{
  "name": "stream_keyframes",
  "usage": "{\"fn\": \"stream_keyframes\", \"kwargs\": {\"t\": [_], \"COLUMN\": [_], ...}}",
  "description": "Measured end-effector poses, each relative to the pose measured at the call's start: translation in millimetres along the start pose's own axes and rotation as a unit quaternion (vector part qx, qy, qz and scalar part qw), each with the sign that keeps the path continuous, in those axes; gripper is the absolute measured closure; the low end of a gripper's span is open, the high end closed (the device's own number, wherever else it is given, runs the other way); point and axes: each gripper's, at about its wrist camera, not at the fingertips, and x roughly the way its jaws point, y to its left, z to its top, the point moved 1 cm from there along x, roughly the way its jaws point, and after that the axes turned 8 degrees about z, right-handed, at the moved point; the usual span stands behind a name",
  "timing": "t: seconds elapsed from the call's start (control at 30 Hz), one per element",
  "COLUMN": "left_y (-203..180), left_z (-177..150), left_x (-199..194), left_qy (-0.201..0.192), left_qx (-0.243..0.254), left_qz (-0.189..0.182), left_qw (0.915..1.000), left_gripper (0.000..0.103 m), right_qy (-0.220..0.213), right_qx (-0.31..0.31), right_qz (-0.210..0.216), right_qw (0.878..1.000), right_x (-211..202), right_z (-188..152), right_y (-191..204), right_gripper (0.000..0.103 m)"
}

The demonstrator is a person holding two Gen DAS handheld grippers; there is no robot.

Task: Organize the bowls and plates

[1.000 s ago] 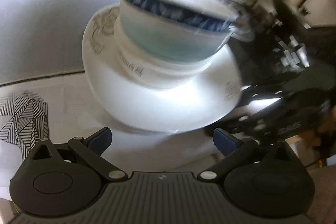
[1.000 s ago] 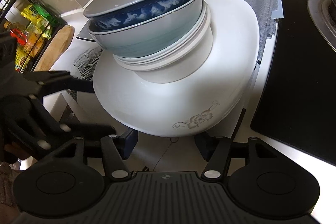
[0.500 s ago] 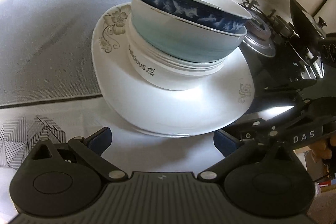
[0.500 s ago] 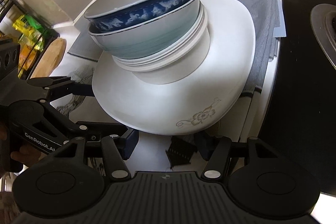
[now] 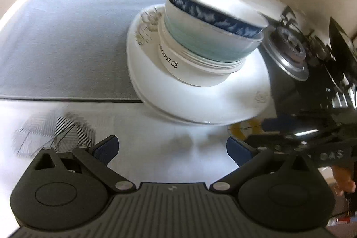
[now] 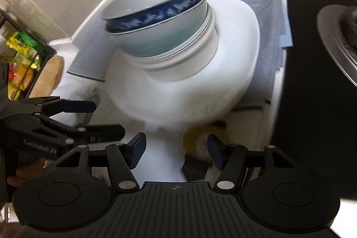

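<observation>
A stack stands on the counter, partly on the grey mat (image 5: 67, 41): a large white plate (image 5: 200, 93) (image 6: 178, 99) with flower prints, a white lettered bowl (image 5: 178, 64), a pale green bowl (image 5: 200, 44) (image 6: 169, 39) and a blue patterned bowl (image 5: 214, 15) (image 6: 156, 12) on top. My left gripper (image 5: 171, 148) (image 6: 93, 117) is open and empty, short of the plate's rim. My right gripper (image 6: 176, 150) (image 5: 267, 133) also hangs just short of the rim. Its jaws are opening with nothing between them.
A black hob (image 6: 312, 81) with a metal burner (image 5: 290, 48) lies right of the stack. A yellow round item (image 6: 196, 137) shows under the plate's near edge. A rack of packets (image 6: 22, 59) and a wooden board (image 6: 49, 75) stand to the left.
Both grippers have drawn back and up from the plate's rim, so the stack sits farther off in both views. The right jaws stand wider than before.
</observation>
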Motion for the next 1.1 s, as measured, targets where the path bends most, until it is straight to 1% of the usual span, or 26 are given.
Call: {"fn": "stream_keyframes", "kwargs": {"t": [0.03,0.07,0.17,0.23,0.3,0.33,0.37,0.43,0.57,0.67,0.73,0.87,1.0,1.1], "left_y": [-2,-4,-19,-34,-46,-52,-55,-66,-89,-103,-108,-113,-115,-115], "left_z": [-4,-7,-4,5,12,14,15,9,-7,-19,-27,-38,-41,-42], "left_x": [-12,-22,-59,-82,-104,-114,-122,-135,-143,-146,-146,-148,-149,-148], "left_qy": [-0.011,-0.022,-0.066,-0.091,-0.112,-0.119,-0.125,-0.129,-0.119,-0.122,-0.122,-0.118,-0.117,-0.115], "left_qx": [-0.004,-0.005,-0.011,-0.019,-0.033,-0.037,-0.039,-0.044,-0.045,-0.047,-0.054,-0.072,-0.068,-0.066], "left_qz": [0.011,0.024,0.077,0.109,0.141,0.157,0.169,0.190,0.202,0.223,0.229,0.231,0.242,0.240], "left_qw": [0.9999,0.9995,0.9948,0.9897,0.9832,0.9796,0.9769,0.9722,0.9711,0.9661,0.9644,0.9632,0.9608,0.9617], "left_gripper": [0.000,0.000,0.000,0.000,0.000,0.000,0.000,0.000,0.000,0.000,0.000,0.000,0.000,0.000], "right_qy": [-0.009,-0.020,-0.056,-0.091,-0.130,-0.149,-0.164,-0.177,-0.173,-0.181,-0.188,-0.194,-0.196,-0.202], "right_qx": [-0.004,-0.009,-0.033,-0.051,-0.059,-0.062,-0.067,-0.080,-0.103,-0.112,-0.115,-0.115,-0.118,-0.117], "right_qz": [-0.002,-0.006,-0.017,-0.033,-0.052,-0.059,-0.064,-0.069,-0.062,-0.072,-0.077,-0.079,-0.078,-0.080], "right_qw": [1.000,1.000,0.998,0.994,0.988,0.985,0.982,0.978,0.978,0.974,0.972,0.971,0.970,0.969], "right_x": [-8,-19,-55,-78,-102,-110,-117,-128,-135,-141,-146,-152,-154,-155], "right_z": [-3,-8,-13,-9,-5,-4,-3,-5,-23,-34,-42,-49,-55,-59], "right_y": [4,8,17,24,27,31,34,38,44,44,45,45,47,48], "right_gripper": [0.032,0.031,0.024,0.016,0.011,0.006,0.004,0.002,0.000,0.000,0.000,0.000,0.000,0.000]}}
